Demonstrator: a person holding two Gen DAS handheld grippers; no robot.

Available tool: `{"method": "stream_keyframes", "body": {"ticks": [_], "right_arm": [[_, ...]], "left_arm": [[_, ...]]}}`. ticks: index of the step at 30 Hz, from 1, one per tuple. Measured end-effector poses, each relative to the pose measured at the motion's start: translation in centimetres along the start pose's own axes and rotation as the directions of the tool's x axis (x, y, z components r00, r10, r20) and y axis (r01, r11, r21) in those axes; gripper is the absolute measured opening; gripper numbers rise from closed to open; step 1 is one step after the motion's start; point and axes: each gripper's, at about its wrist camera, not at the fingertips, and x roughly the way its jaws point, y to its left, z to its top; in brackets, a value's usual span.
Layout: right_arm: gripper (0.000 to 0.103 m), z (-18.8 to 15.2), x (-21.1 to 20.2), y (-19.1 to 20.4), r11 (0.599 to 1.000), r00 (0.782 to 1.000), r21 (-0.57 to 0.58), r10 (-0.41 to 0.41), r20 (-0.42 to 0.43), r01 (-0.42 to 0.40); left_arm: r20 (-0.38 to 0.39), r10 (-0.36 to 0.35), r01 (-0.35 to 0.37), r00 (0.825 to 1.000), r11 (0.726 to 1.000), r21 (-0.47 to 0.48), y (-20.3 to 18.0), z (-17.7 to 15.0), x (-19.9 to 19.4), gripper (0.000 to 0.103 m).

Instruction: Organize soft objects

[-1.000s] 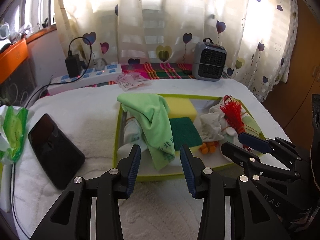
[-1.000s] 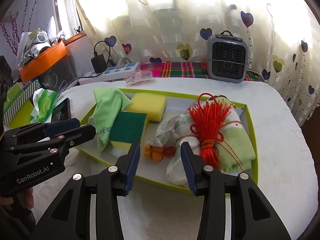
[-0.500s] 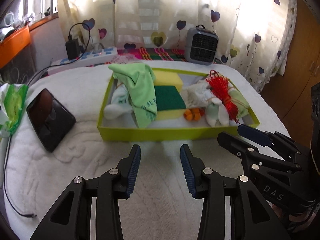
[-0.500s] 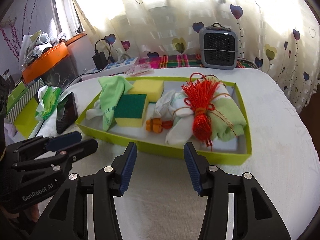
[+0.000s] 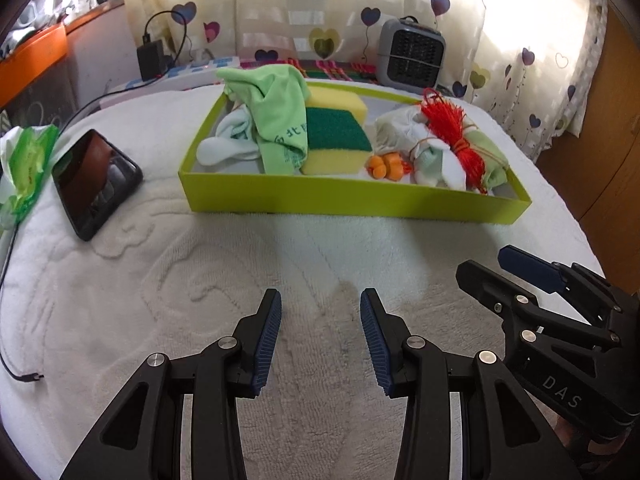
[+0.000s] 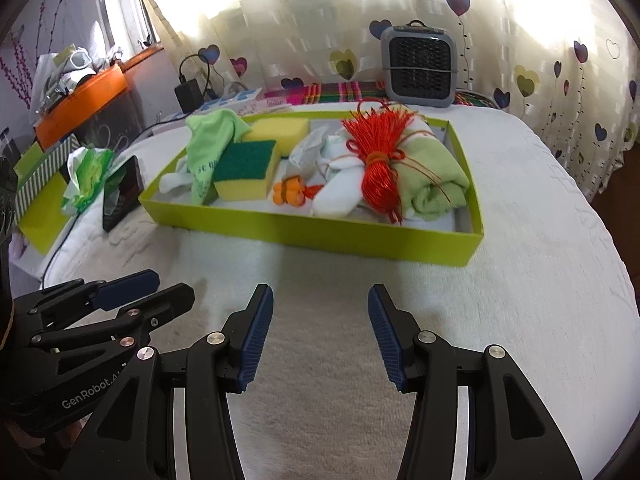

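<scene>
Soft objects all lie inside the lime tray on the white bedcover; both grippers empty.

Left gripper and right gripper hover spread apart, short of the tray's near wall. Judged step: sorting complete or paused. Next move, if any: straighten the green cloth draped over the sponge.

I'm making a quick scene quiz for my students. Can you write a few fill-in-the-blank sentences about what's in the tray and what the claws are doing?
1. The red tassel lies inside the lime-green ____.
2. The sponge has a dark ____ scrubbing top.
3. The left claw and the right claw are both ____ and hold nothing.
4. The black phone lies ____ the tray.

Missing words: tray; green; open; outside
</scene>
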Motion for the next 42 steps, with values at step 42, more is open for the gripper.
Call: {"method": "stream_keyframes", "body": {"ticks": [42], "right_arm": [[0.055,-0.9,0.4,-1.2,0.994,0.994,0.022,-0.106,-0.025,0.107]], "left_arm": [[0.052,0.102,-0.104,0.993,0.993,0.048,-1.7,-0.7,0.4,0.053]]}}
